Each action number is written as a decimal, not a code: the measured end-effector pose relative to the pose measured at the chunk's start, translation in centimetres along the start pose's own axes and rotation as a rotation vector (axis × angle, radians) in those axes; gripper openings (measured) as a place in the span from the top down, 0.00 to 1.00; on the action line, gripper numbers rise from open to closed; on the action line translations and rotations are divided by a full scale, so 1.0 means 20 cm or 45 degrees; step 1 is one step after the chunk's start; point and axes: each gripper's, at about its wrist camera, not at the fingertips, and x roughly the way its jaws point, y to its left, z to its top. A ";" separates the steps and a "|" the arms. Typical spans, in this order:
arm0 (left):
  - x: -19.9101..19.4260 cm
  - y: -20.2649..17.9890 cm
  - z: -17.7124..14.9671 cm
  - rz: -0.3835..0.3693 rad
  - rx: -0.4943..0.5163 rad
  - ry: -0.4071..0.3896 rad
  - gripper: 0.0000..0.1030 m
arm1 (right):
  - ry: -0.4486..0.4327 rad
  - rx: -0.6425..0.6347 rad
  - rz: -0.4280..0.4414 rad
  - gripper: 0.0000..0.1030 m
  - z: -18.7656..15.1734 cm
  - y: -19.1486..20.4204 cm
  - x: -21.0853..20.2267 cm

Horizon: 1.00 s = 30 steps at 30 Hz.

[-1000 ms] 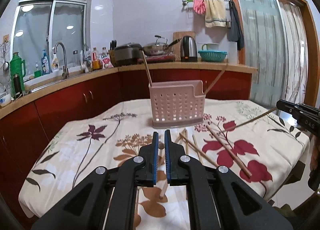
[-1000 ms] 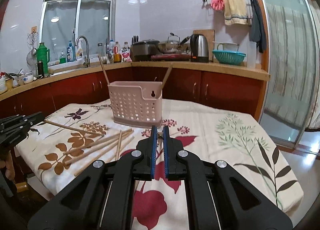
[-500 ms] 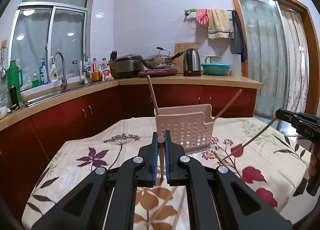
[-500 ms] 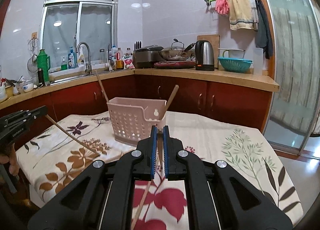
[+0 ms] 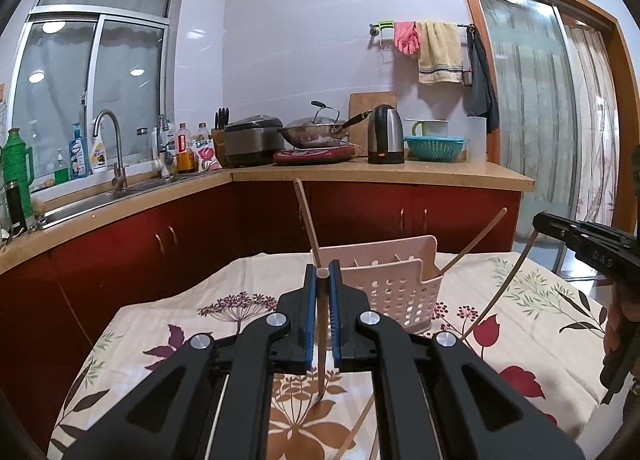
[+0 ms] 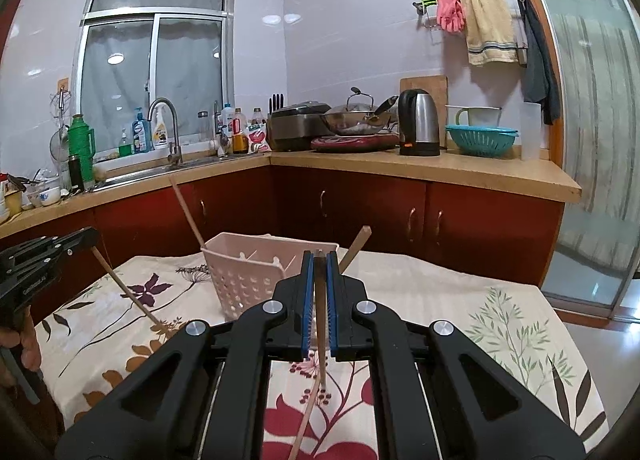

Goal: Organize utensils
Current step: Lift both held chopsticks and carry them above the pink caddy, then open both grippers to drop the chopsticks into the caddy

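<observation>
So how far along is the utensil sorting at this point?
Partly done. Two chopsticks already stand in the pink basket. The left gripper and right gripper each clamp one chopstick, lifted short of the basket. At least one more chopstick lies on the tablecloth, not yet collected.

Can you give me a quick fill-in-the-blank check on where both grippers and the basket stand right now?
1. The left gripper is shut on a wooden ____.
2. The right gripper likewise holds one chopstick, its lower end hanging ____ the floral tablecloth.
3. The perforated pink plastic basket already has ____ chopsticks leaning out of it.
4. The silver electric kettle stands on the ____ behind the table.

Missing words: chopstick; above; two; counter
</observation>
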 end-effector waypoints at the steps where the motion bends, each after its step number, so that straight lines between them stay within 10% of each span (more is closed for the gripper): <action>1: 0.00 0.00 0.01 -0.005 0.001 -0.004 0.93 | -0.004 0.005 0.003 0.94 0.01 0.00 0.00; 30: 0.05 -0.05 0.65 -0.077 0.053 -0.381 0.93 | -0.360 0.020 0.143 0.94 0.58 -0.01 0.03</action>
